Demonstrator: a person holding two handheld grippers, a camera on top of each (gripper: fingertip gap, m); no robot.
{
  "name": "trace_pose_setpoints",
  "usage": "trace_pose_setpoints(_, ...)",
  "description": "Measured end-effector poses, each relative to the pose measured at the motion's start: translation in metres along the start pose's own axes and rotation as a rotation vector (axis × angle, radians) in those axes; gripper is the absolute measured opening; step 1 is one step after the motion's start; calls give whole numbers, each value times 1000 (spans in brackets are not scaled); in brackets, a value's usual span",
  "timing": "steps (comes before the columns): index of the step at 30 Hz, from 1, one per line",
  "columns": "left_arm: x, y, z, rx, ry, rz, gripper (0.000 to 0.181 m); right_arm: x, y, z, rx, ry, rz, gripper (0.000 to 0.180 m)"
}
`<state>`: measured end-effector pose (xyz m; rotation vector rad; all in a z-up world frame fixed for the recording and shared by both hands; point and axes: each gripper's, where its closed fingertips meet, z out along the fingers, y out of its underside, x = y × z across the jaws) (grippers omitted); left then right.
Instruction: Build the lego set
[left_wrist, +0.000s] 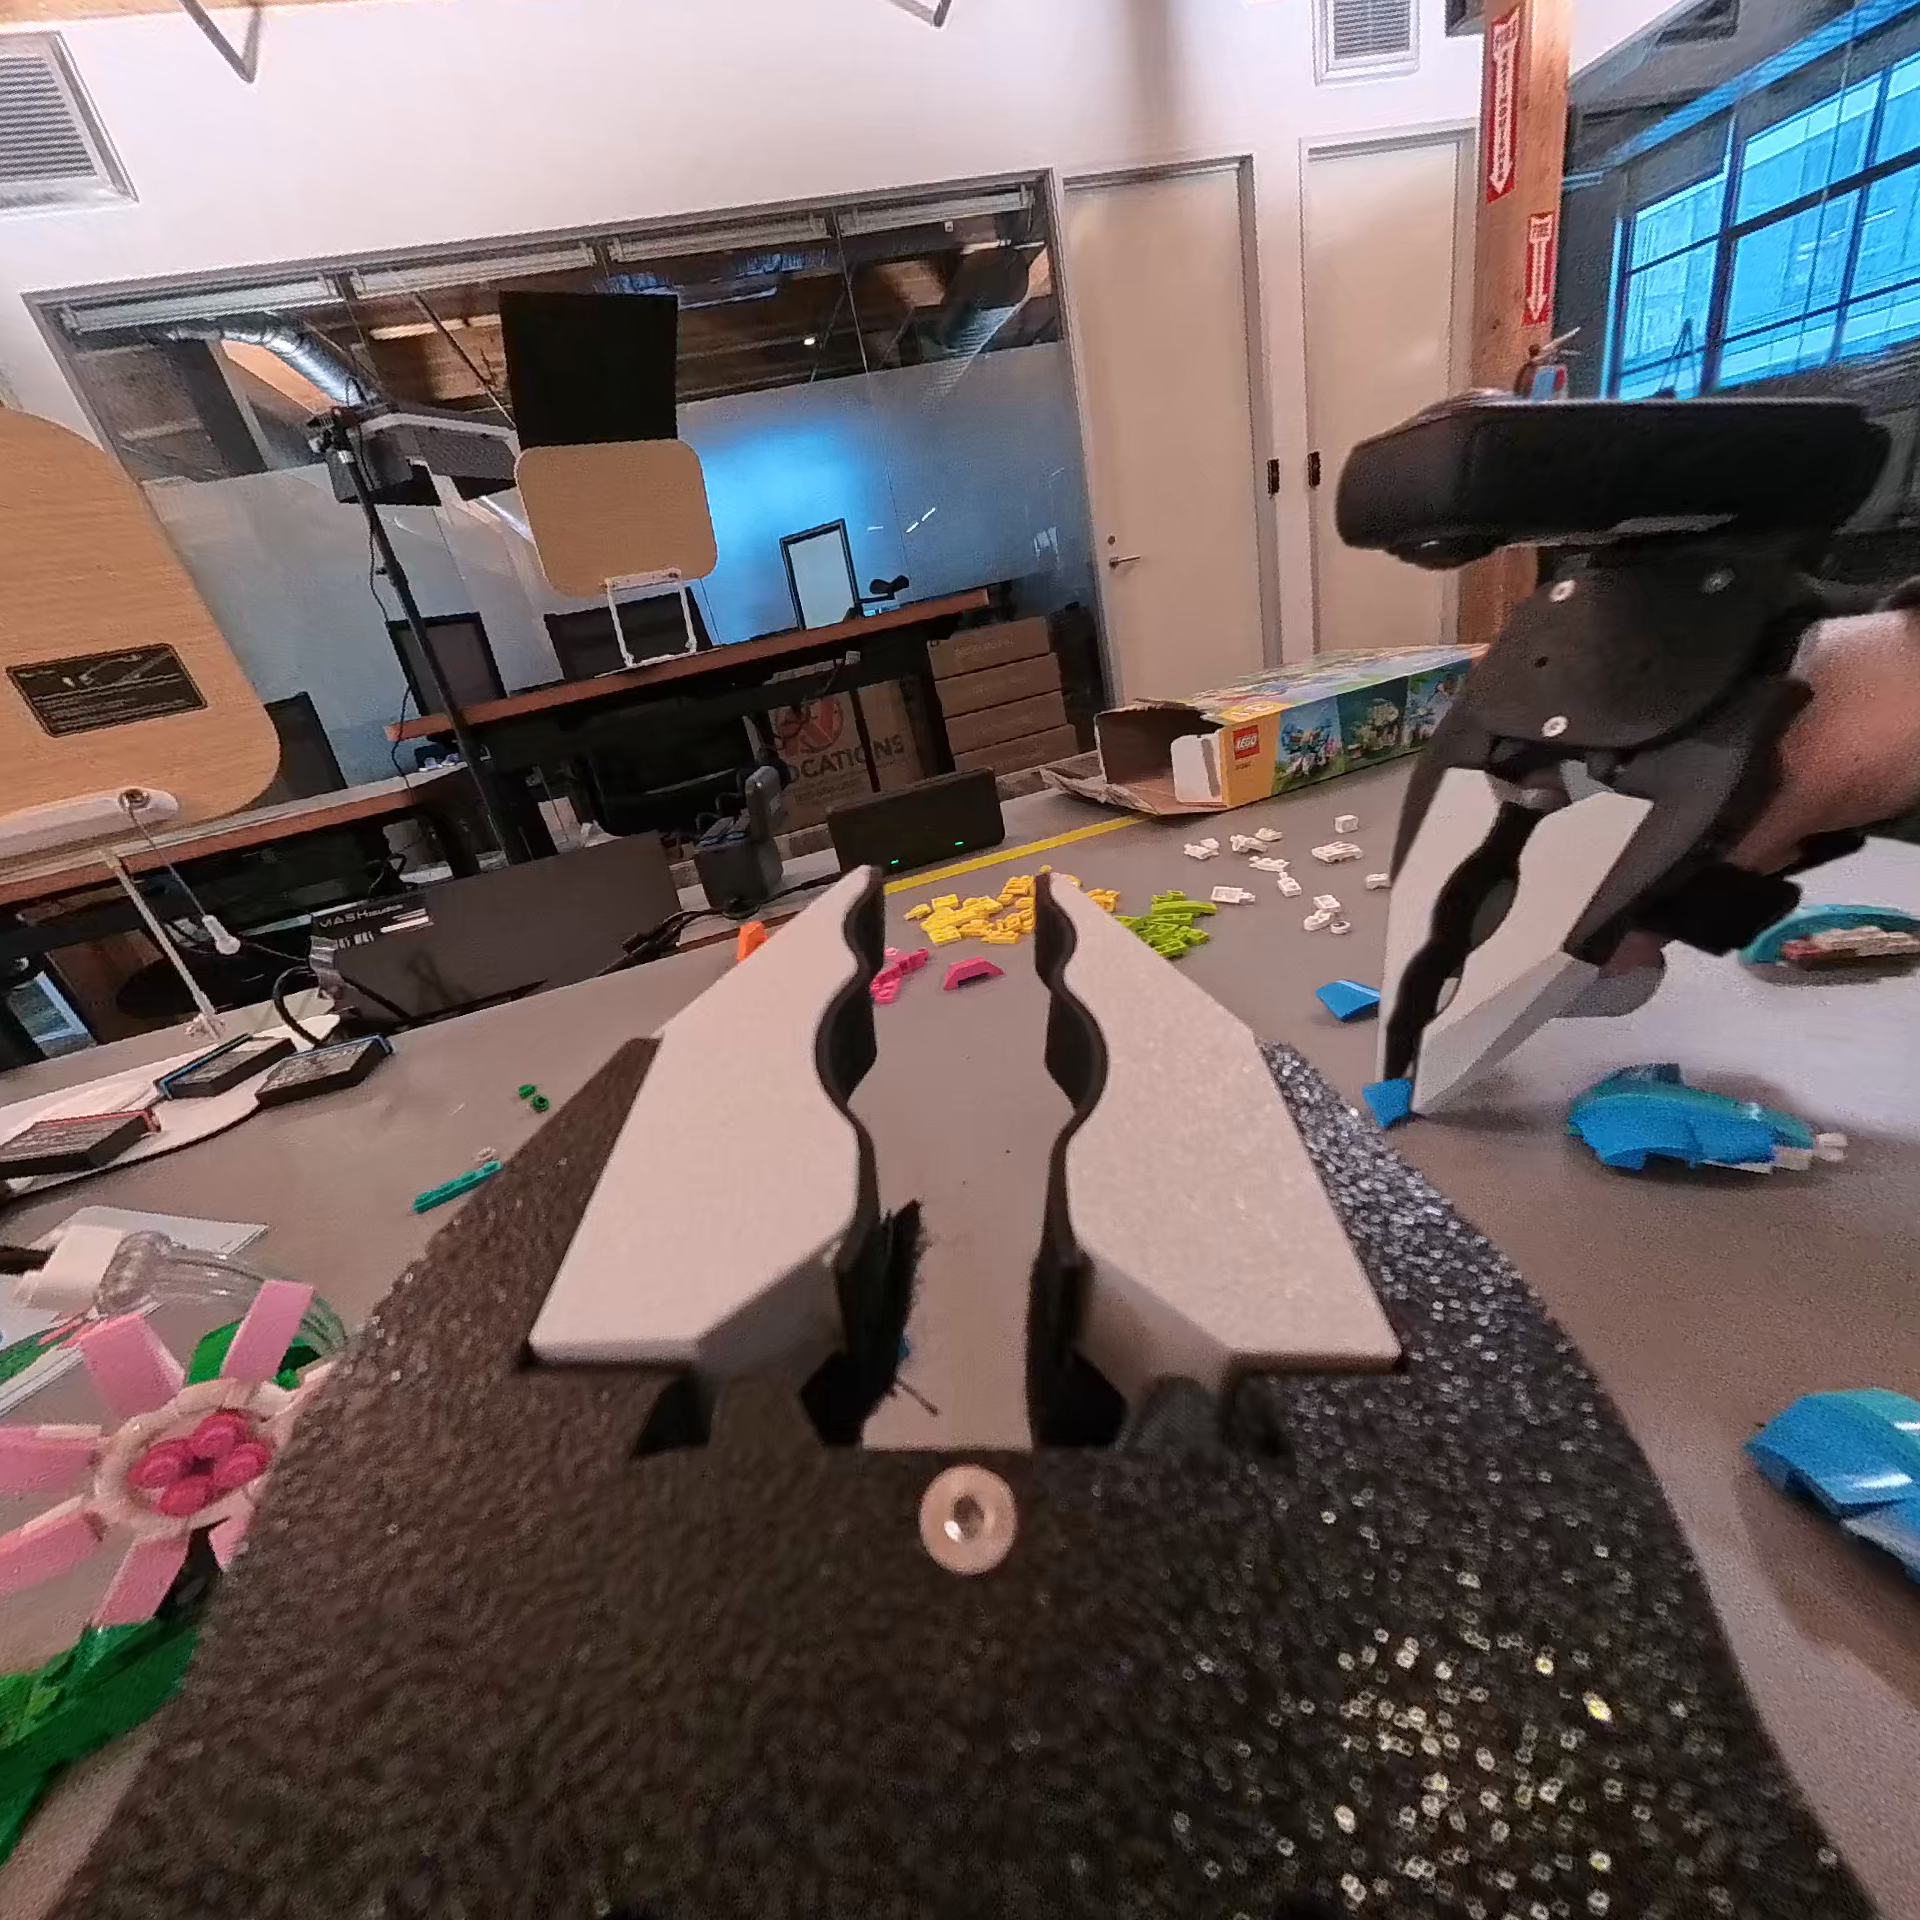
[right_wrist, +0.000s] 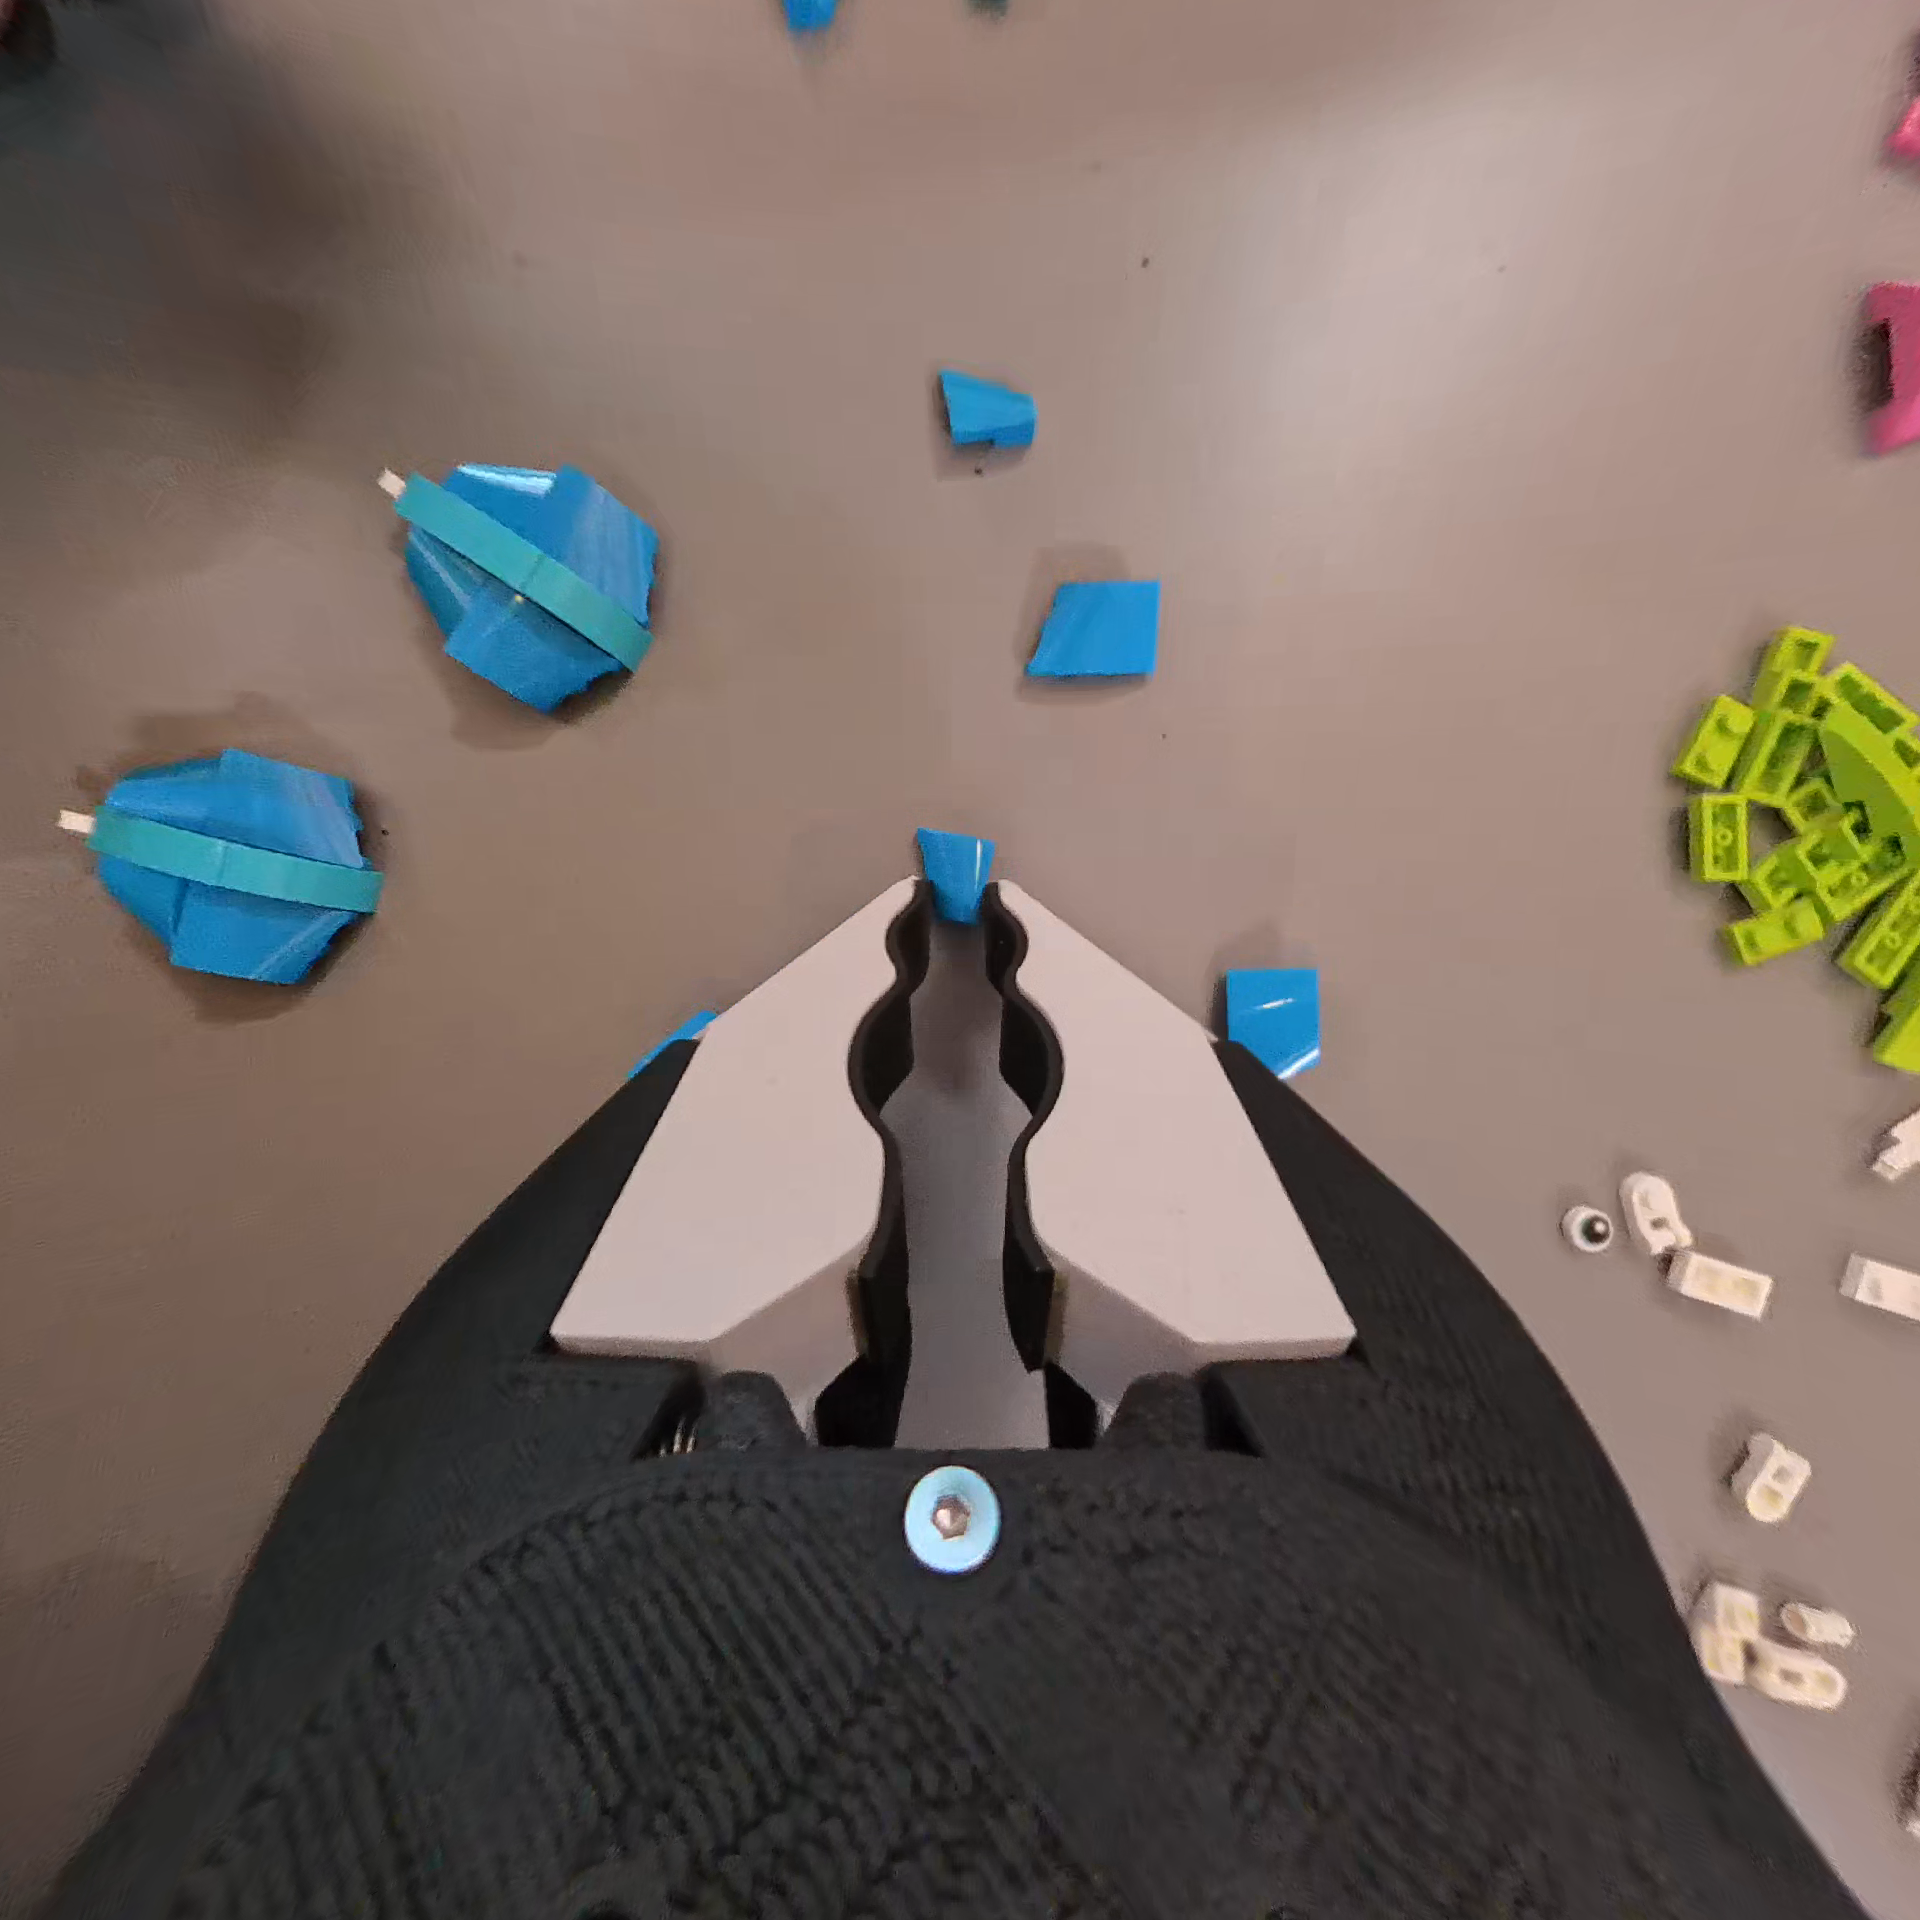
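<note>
My right gripper (right_wrist: 954, 891) points down at the grey table and is shut on a small blue slope brick (right_wrist: 955, 876) held at its fingertips; the brick also shows in the left wrist view (left_wrist: 1389, 1099), touching the table under the right gripper (left_wrist: 1403, 1081). Two built blue and teal assemblies (right_wrist: 530, 582) (right_wrist: 234, 868) lie to its left. Loose blue slope bricks (right_wrist: 987, 408) (right_wrist: 1096, 629) (right_wrist: 1273, 1018) lie around it. My left gripper (left_wrist: 961, 894) is open and empty, held above the table and pointing toward the brick piles.
Piles of lime green bricks (right_wrist: 1829, 821), yellow bricks (left_wrist: 977, 920), pink bricks (left_wrist: 971, 974) and white bricks (right_wrist: 1720, 1283) lie on the table (right_wrist: 1351, 416). A pink flower build (left_wrist: 156, 1455) stands near left. An open set box (left_wrist: 1299, 732) lies far right. Electronics line the left edge.
</note>
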<state>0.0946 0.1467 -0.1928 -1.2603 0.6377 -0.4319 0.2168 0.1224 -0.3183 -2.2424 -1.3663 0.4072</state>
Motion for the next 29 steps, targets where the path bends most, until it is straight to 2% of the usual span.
trace_pose_setpoints(2,0,-1,0,6,2,-7,26,0,0,-2,-27,-11,3,22)
trace_pose_setpoints(3,0,-1,0,9,2,-12,26,2,-3,-5,-22,-3,3,30)
trace_pose_setpoints(6,-1,-3,0,18,3,-24,26,0,-40,-8,108,-20,-31,31)
trace_pose_setpoints(11,-1,-4,-1,27,7,-34,26,-2,-70,28,97,-72,-134,35)
trace_pose_setpoints(17,1,-5,-1,33,19,-47,27,-6,-72,45,52,-170,-139,37)
trace_pose_setpoints(20,2,-5,-1,35,27,-55,26,-27,-61,36,-10,-291,-152,27)
trace_pose_setpoints(29,2,-6,-2,39,37,-75,26,-16,-76,47,44,-209,-101,25)
